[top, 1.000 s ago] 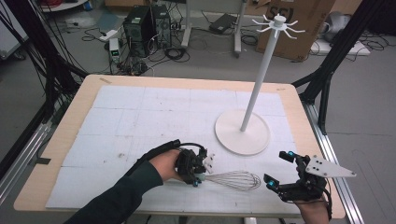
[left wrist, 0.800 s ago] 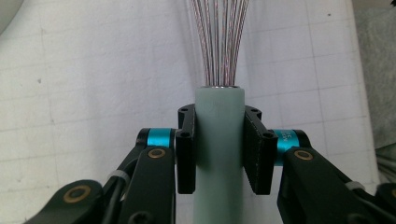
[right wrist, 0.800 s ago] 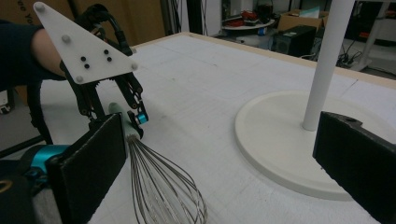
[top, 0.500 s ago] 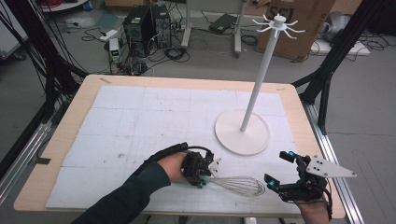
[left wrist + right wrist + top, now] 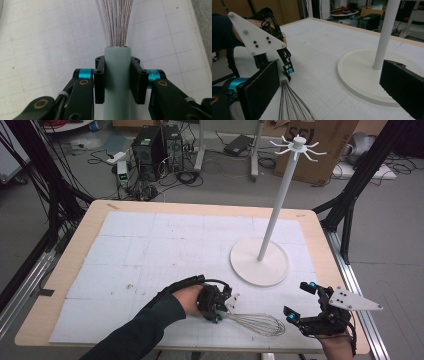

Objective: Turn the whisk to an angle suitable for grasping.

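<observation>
I'm clamping my left gripper [image 5: 117, 82] on the whisk [image 5: 252, 321] handle, having dragged it slightly right along the table's [image 5: 90, 245] near edge toward my right gripper [image 5: 305, 307], which is waiting, jaws apart.

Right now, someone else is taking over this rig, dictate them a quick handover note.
Left gripper: shut on the whisk by its pale green handle, wires pointing toward the right gripper.
Right gripper: open, holding nothing, at the table's near right corner.
White hook stand: upright, hooks bare.
Done: whisk gripped.
Left, probably: lift it and hang it on the stand.
</observation>
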A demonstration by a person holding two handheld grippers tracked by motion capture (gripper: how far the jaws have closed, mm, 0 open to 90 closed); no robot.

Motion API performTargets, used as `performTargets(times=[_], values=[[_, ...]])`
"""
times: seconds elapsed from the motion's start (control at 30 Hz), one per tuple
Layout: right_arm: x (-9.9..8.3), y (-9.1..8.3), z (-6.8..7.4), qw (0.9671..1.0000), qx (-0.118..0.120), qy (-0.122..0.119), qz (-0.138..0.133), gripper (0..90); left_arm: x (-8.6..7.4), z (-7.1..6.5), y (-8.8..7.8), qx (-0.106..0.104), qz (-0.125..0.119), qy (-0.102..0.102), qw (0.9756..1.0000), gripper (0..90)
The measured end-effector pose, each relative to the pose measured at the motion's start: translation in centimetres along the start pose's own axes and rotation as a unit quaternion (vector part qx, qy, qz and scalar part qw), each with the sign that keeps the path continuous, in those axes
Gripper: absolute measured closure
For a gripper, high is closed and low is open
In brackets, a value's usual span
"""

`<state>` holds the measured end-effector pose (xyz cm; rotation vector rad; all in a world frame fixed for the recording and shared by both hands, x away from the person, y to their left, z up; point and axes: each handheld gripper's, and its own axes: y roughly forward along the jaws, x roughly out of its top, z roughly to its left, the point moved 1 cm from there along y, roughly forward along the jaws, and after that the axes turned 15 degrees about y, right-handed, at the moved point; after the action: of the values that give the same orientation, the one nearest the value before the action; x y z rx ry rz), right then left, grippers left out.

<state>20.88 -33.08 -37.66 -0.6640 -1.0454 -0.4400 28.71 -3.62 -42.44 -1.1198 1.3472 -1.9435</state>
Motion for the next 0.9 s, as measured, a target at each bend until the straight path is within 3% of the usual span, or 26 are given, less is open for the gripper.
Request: performTargets(times=[0.67, 0.9], values=[[0.04, -0.01, 0.11, 1.0, 0.002, -0.002, 0.001, 2.1, -0.21, 0.27, 0.04, -0.002, -0.008, -0.024, 0.9997, 60.7], [0.03, -0.02, 0.09, 1.0, 0.003, -0.002, 0.001, 2.1, -0.36, 0.26, -0.69, -0.001, -0.023, -0.033, 0.9992, 58.7]])
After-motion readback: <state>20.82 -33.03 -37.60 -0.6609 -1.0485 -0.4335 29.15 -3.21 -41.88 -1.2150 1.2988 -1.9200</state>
